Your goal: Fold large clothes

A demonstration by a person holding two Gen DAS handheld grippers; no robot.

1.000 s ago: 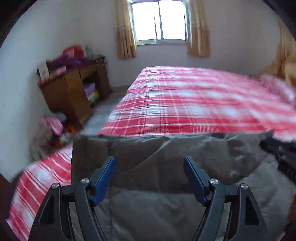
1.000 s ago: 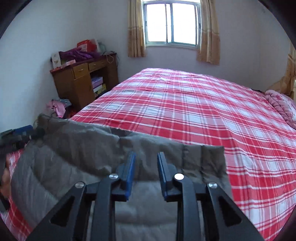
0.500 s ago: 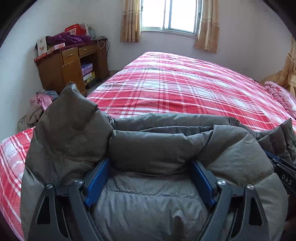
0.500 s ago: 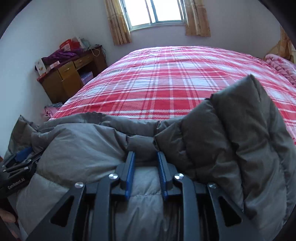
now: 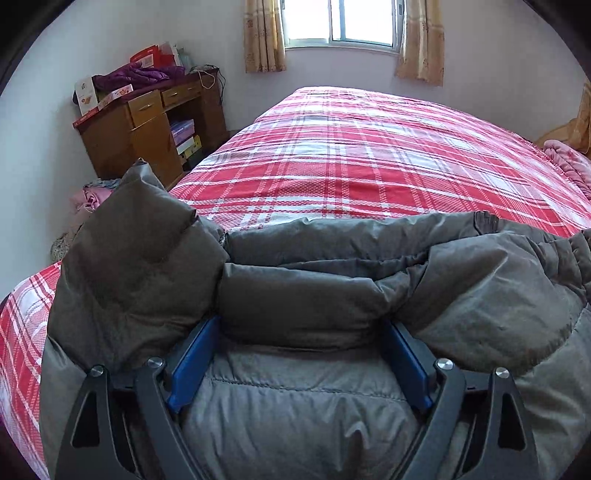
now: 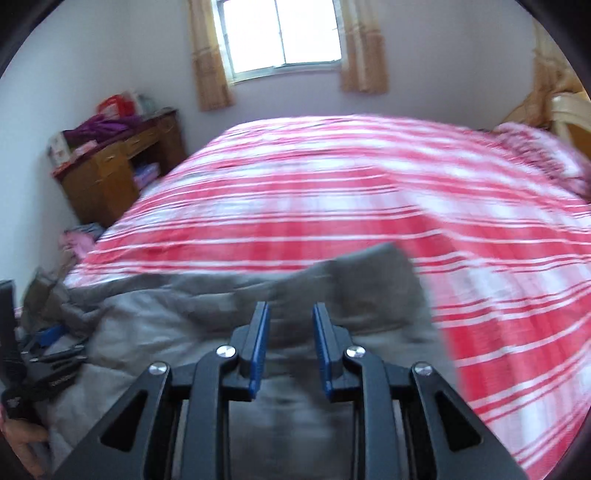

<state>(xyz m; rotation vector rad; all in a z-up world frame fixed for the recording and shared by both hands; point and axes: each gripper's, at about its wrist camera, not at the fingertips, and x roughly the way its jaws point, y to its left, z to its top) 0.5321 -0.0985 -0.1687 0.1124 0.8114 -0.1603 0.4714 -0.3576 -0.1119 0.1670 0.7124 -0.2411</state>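
A puffy grey jacket (image 5: 314, 295) lies folded over on itself at the near edge of the red plaid bed (image 5: 369, 166). My left gripper (image 5: 299, 325) is open wide and pushed down into it, with a thick padded fold bulging between the blue pads. In the blurred right wrist view the jacket (image 6: 184, 321) spreads below my right gripper (image 6: 290, 308). Its jaws stand narrow, and grey fabric fills the gap, seemingly pinched. The left gripper (image 6: 48, 354) shows at that view's left edge with a hand (image 6: 22, 439) below it.
A wooden desk (image 5: 147, 136) piled with boxes and purple cloth stands by the left wall. Pink clothes (image 5: 88, 195) lie on the floor beside it. A pink blanket (image 5: 565, 162) is bunched at the bed's far right. A curtained window (image 5: 340, 22) is behind the bed.
The jacket's raised edge has come down and folded onto the lower part. My left gripper sank into it and its jaws widened. The right gripper shifted, and the flap by it now lies lower.
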